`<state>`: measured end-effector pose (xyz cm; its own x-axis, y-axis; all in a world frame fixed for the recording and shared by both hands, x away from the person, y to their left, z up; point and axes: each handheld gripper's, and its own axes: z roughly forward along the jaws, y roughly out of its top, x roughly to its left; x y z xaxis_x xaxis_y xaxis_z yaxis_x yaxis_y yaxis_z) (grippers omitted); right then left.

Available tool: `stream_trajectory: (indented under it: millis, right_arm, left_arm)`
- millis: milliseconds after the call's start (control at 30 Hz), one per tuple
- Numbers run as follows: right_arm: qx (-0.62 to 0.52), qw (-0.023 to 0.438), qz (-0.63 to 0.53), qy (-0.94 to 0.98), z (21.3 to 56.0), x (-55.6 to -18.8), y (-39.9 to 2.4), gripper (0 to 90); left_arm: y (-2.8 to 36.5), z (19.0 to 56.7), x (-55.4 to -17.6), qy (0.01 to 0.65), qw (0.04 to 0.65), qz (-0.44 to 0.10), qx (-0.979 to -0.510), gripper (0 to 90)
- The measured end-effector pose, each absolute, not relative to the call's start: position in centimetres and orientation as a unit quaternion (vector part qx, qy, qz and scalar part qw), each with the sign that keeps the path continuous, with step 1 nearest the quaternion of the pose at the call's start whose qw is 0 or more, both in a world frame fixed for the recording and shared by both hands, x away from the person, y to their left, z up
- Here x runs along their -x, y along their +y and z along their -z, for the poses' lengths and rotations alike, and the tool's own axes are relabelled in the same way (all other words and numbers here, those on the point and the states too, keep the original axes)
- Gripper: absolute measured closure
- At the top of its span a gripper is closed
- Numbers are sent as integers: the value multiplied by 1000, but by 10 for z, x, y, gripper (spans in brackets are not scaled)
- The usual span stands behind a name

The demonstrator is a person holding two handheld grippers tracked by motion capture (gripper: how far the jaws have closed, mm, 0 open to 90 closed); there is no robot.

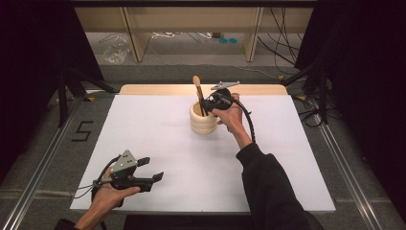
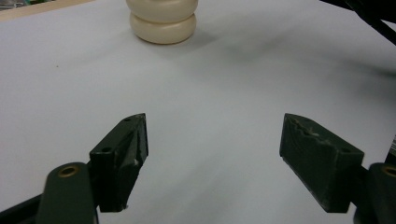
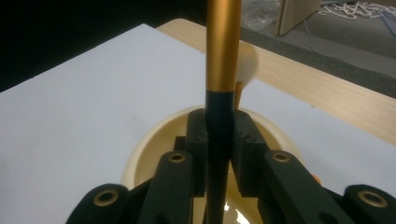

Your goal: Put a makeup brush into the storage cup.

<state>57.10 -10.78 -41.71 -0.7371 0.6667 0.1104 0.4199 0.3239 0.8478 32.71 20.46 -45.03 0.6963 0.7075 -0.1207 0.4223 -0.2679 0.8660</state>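
Right gripper (image 3: 219, 135) clamped on a makeup brush (image 3: 223, 51) over the cream holder (image 1: 202, 120)

The right gripper's jaws are closed on the brush's dark lower handle, just under the gold ferrule, with the shaft running up between them and its lower end dipping into the ribbed holder directly below the fingertips. A second, wooden-handled brush (image 1: 197, 88) already stands in the holder, just beyond the gripped one. The brush looks light, stiff and smooth-sided, so it could slip or swing in the pads; the dark handle is the place to grip, never the soft bristle head. The holder looks heavier, hard and steady, though a sideways knock might tip it. The left gripper (image 1: 152, 168) rests well apart from the holder on the white table (image 1: 158, 134), its jaws spread wide with nothing between them.
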Motion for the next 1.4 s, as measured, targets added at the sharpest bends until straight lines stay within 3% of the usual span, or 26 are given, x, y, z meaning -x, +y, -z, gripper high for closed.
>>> stream_trajectory:
  millis: [67, 200, 800, 1133, 1167, 1400]
  right_arm:
    - [-343, 123, -473, 802, 418, -570, -108, 784]
    - [-351, 138, -469, 799, 416, -569, -109, 650]
    - [-340, 155, -476, 796, 390, -550, -126, 440]
    - [-351, 162, -470, 793, 386, -535, -141, 364]
    - [-352, 165, -470, 793, 386, -534, -142, 361]
    - [-357, 168, -482, 782, 384, -519, -156, 338]
  left_arm:
    - [205, 450, -327, 361, 486, -146, -783, 236]
    - [205, 450, -327, 361, 485, -146, -783, 236]
    - [205, 450, -327, 364, 484, -148, -782, 236]
    - [205, 450, -328, 365, 487, -142, -781, 230]
    - [203, 451, -325, 375, 493, -120, -776, 230]
    - [205, 450, -328, 368, 487, -147, -779, 229]
